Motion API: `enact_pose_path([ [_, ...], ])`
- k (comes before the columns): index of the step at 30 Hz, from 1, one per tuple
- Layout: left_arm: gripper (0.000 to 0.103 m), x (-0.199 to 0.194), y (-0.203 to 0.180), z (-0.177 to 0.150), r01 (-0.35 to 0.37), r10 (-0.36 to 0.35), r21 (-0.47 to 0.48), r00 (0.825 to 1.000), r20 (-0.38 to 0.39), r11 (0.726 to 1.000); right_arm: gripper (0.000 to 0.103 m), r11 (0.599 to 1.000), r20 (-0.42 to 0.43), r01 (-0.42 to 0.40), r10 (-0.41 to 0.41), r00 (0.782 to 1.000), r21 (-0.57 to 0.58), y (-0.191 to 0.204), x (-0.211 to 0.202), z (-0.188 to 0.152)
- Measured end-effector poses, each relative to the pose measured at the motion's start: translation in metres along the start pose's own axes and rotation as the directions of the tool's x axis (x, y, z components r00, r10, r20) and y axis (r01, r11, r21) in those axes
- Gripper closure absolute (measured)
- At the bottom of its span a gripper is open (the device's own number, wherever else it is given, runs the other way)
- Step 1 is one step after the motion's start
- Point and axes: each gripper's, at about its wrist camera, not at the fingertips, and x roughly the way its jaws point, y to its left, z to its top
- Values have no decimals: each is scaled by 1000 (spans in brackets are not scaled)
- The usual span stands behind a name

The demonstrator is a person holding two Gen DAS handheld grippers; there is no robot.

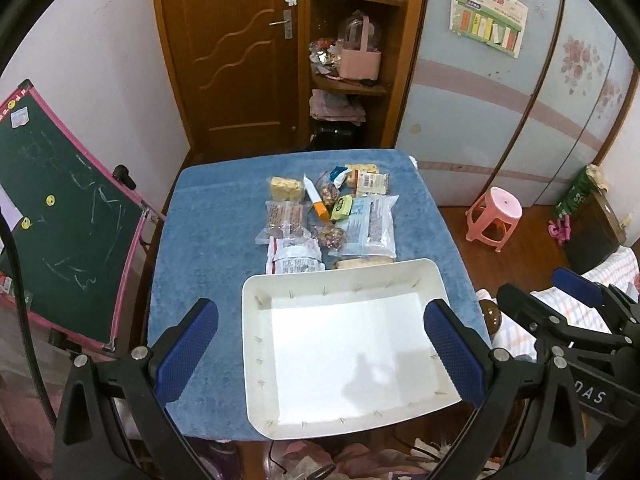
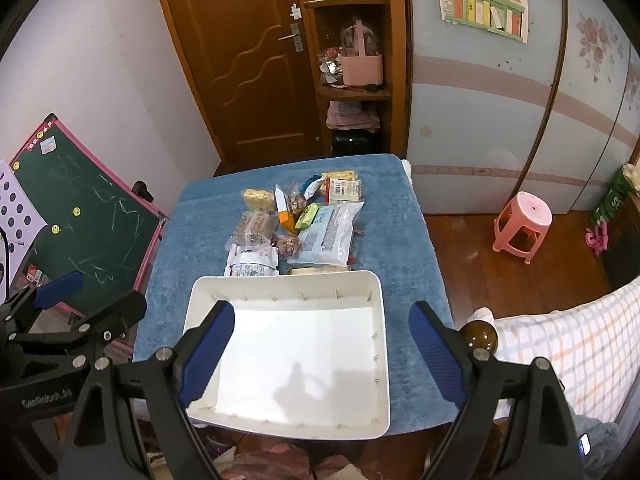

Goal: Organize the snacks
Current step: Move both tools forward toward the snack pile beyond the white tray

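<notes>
A white tray [image 1: 256, 360] [image 2: 384, 360] sits empty at the near edge of a table under a blue towel [image 1: 208, 216] [image 2: 192, 220]. Beyond it lies a pile of several snack packets, among them a light-blue bag [image 1: 370, 226] [image 2: 330, 234], a white-red packet [image 1: 294, 260] [image 2: 252, 262], a clear pack of brown bars [image 1: 284, 220] [image 2: 252, 228], a yellow cracker block [image 1: 286, 188] [image 2: 258, 199] and an orange-tipped tube [image 1: 316, 200] [image 2: 283, 208]. My left gripper [image 1: 322, 354] hovers open over the tray. My right gripper [image 2: 322, 354] does likewise, empty.
A green chalkboard [image 1: 68, 232] [image 2: 92, 224] leans at the table's left. A pink stool [image 1: 496, 216] [image 2: 522, 224] stands on the wood floor to the right. A checked bedcover [image 2: 568, 352] lies at the near right. A wooden door [image 1: 240, 48] and shelves [image 1: 352, 40] stand behind.
</notes>
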Motion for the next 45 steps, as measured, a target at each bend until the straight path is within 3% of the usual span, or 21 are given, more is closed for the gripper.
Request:
enact_pose_path([
  [7, 1, 6, 2, -2, -30, 28, -48, 999, -36, 998, 13, 999, 7, -21, 21, 1000, -34, -4, -3, -2],
  [21, 1, -15, -16, -11, -137, 141, -71, 988, 60, 988, 13, 995, 8, -56, 57, 998, -87, -18, -6, -6],
  [35, 1, -5, -16, -10, -207, 213, -96, 976, 52, 974, 13, 992, -10, -91, 91, 996, -87, -31, 7, -9],
  [45, 1, 38, 7, 12, -149, 148, -112, 989, -20, 982, 14, 996, -31, -60, 58, 998, -61, -31, 27, 9],
])
